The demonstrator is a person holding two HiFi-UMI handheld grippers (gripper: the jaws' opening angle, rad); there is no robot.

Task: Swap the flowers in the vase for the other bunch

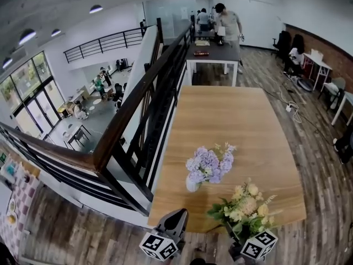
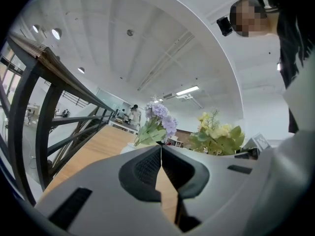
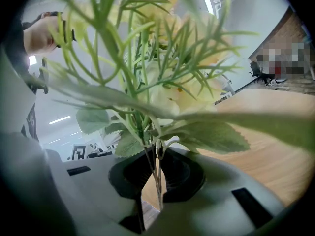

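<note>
So the right gripper (image 3: pixel 156 154) is pinching the stems of the yellow bunch (image 1: pixel 244 206), holding it upright over the near edge of the wooden table (image 1: pixel 231 115). The left gripper (image 2: pixel 161 150) is hanging beside it, jaws pressed together on nothing. The purple flowers (image 1: pixel 209 164) are sitting in the white vase (image 1: pixel 192 185) just beyond both.

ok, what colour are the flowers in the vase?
Pale purple. The flowers show best in the head view.
</note>
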